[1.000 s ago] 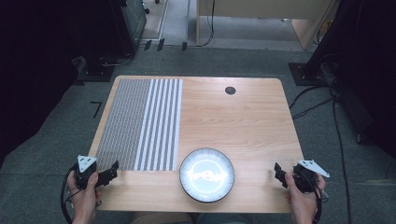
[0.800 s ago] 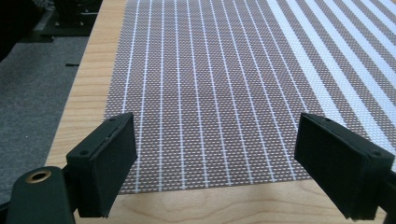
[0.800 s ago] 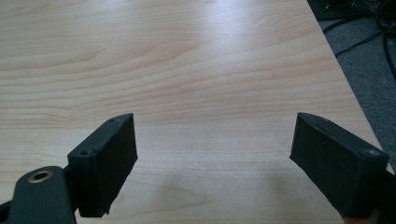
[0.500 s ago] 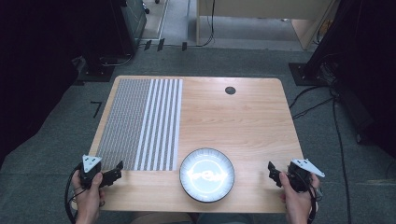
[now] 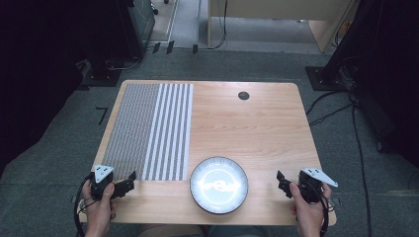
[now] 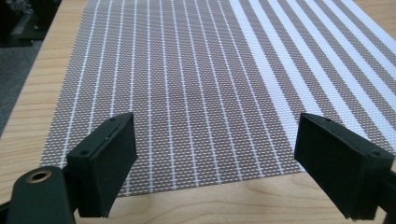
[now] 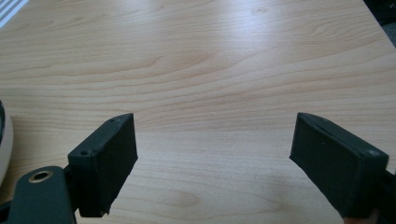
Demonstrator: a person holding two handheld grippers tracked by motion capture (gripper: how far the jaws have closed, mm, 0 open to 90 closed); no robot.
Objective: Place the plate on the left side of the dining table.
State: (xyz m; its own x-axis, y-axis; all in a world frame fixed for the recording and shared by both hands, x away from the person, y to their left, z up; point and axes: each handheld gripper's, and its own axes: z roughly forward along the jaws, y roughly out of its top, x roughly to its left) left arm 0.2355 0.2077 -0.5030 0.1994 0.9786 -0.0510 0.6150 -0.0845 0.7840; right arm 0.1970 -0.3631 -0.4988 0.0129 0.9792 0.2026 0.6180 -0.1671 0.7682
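Observation:
A woven placemat (image 5: 148,129), grey mesh on its left and white stripes on its right, lies flat on the left half of the wooden table (image 5: 257,128). A round dark-rimmed plate (image 5: 219,184) with a bright glossy middle sits near the front edge. My left gripper (image 5: 131,180) hovers at the placemat's near left corner; in the left gripper view its jaws (image 6: 212,128) stand wide open over the mat's front edge (image 6: 196,154), nothing between them. My right gripper (image 5: 281,182) is right of the plate, open (image 7: 212,126) above bare wood, the plate rim (image 7: 3,140) at the left.
A small dark round grommet (image 5: 243,96) is set in the table near its far edge. Bare wood (image 5: 247,133) spreads between placemat, plate and grommet. Grey carpet with cables (image 5: 356,128) and dark furniture surround the table.
The right hand has shifted left over the table's front right corner, closer to the plate. The left hand has stayed almost in place. Both grippers' jaws remain open.

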